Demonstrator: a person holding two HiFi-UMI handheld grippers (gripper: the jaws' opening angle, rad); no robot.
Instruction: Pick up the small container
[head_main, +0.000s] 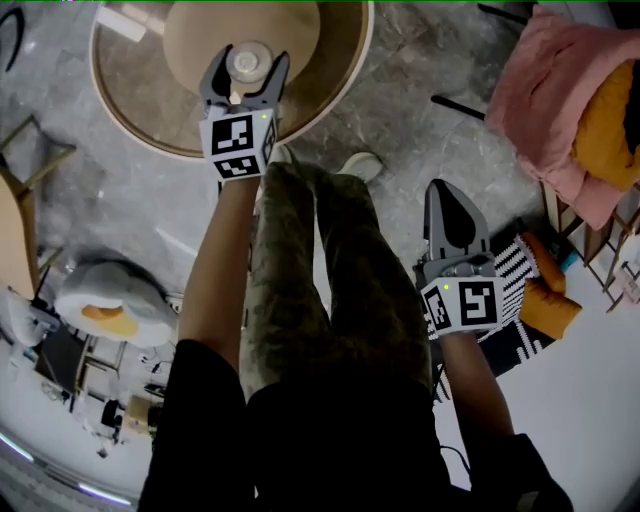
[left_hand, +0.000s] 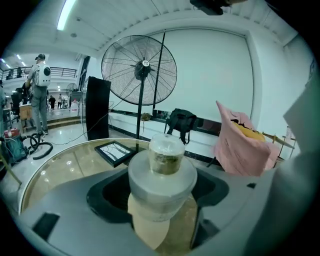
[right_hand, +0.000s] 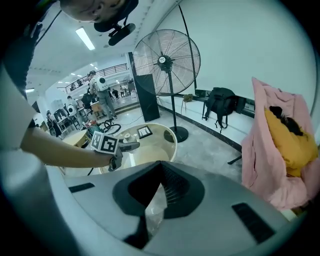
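Small container between my left gripper's jaws, over the round table, far left. My right gripper is near right, over the floor.

No words, brands or numbers are legible anywhere; the marker cube on the left gripper and the one on the right gripper show only black-and-white squares.

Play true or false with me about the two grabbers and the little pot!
1. The small container sits between the left gripper's fingers. True.
2. The right gripper is holding a cup. False: its fingers are shut together with nothing between them.
3. The table below the left gripper is square. False: it is round, with a glass top.
4. A tall fan stands on the floor beyond the table. True.
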